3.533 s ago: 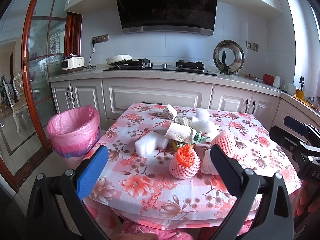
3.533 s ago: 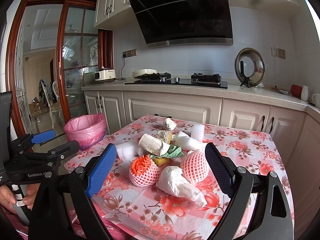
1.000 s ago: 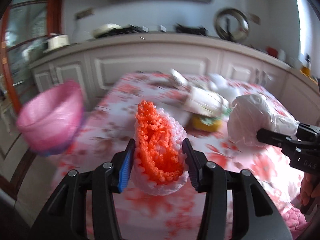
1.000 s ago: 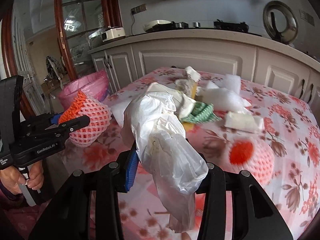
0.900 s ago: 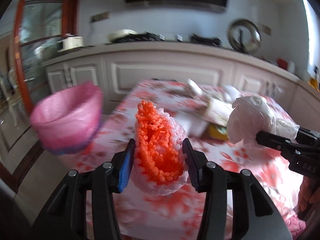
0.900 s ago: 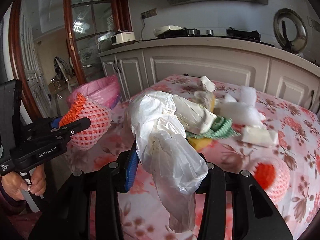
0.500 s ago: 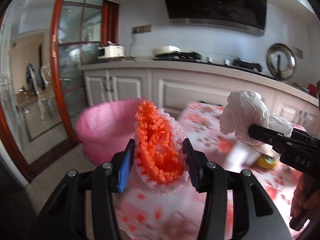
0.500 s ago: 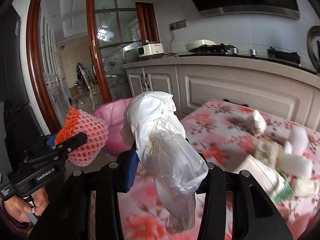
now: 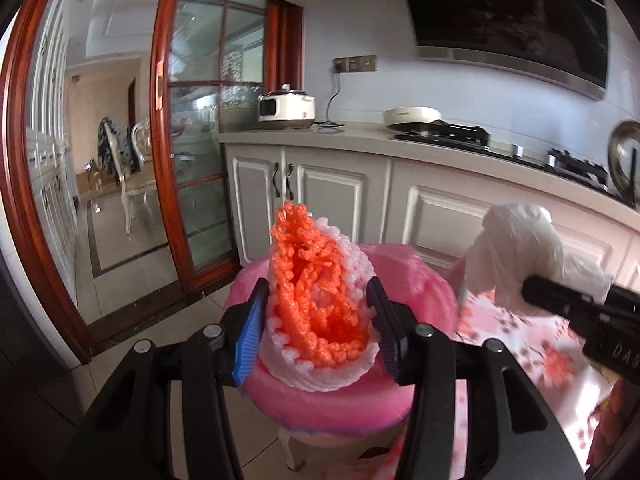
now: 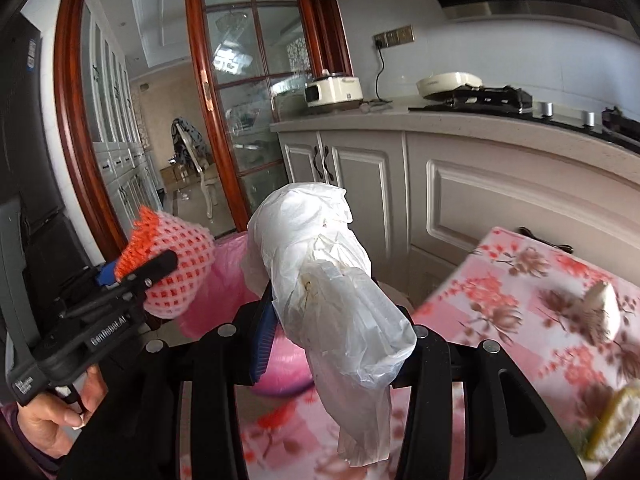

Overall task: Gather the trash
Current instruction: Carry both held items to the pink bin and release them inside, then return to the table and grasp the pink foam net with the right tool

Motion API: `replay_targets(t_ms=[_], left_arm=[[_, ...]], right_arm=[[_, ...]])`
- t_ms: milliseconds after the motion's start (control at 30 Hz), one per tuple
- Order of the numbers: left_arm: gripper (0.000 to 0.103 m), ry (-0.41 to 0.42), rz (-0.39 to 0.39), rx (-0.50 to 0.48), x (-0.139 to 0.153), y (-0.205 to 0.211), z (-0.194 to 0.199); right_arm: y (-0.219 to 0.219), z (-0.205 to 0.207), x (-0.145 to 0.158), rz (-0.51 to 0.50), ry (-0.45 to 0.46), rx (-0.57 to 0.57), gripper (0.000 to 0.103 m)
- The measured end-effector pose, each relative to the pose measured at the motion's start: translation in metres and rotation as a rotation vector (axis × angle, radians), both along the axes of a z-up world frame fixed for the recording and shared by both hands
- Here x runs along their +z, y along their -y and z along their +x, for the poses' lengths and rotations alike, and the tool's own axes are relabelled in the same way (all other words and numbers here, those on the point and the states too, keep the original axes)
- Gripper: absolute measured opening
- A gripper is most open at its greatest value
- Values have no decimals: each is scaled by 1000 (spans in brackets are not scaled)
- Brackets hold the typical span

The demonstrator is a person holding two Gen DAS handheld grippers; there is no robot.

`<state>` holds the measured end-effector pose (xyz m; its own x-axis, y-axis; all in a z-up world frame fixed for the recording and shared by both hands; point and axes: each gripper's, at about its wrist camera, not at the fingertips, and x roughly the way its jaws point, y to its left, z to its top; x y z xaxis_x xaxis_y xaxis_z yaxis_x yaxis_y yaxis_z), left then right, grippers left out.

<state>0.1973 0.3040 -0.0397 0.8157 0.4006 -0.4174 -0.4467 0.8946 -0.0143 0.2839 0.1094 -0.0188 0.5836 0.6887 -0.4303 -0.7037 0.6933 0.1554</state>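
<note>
My left gripper [image 9: 318, 320] is shut on an orange and white foam fruit net [image 9: 320, 300] and holds it over the pink-lined trash bin [image 9: 412, 276]. The net also shows in the right wrist view [image 10: 176, 264]. My right gripper [image 10: 336, 320] is shut on a crumpled white plastic bag [image 10: 332, 280], held just right of the bin [image 10: 224, 284] and above the table's left edge. The bag also shows in the left wrist view [image 9: 520, 252].
The floral-clothed table [image 10: 500, 280] lies to the right with a white foam scrap [image 10: 604, 312] and a yellow piece [image 10: 612, 420] on it. White kitchen cabinets [image 9: 340, 200] stand behind the bin. A red-framed glass door [image 9: 192, 140] is on the left.
Both grippers have swung left from the table toward the pink bin, each still holding its piece of trash. The left one now holds the net over the bin.
</note>
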Motion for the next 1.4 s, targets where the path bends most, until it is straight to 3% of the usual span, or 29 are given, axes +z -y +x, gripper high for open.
replay_targets(t_ms=[167, 267, 367, 400, 567, 700, 800, 933, 1100, 1400], left_arm=[[52, -8, -6, 16, -3, -26, 23], [54, -23, -24, 5, -11, -37, 35], [66, -37, -15, -4, -18, -44, 42], [69, -40, -17, -7, -20, -46, 44], [77, -24, -34, 25, -23, -57, 32], [84, -10, -21, 46, -21, -52, 19], [98, 23, 8, 56, -16, -35, 5], [98, 38, 32, 16, -9, -1, -10], [98, 60, 38, -51, -5, 47, -20], [98, 50, -57, -202, -19, 132, -24]], right_arm=[[-38, 20, -5, -38, -4, 2, 43], [-57, 31, -10, -56, -19, 13, 50], [-71, 39, -14, -57, -39, 57, 75], [-73, 39, -15, -52, -40, 67, 78], [-62, 31, -14, -28, -18, 67, 78], [-38, 21, -12, -21, 5, 37, 78], [-16, 8, -8, -19, 32, 15, 78], [17, -14, -5, -27, 82, -7, 84], [66, -47, -10, -46, 127, -55, 85], [177, -86, -16, -70, 130, -248, 85]])
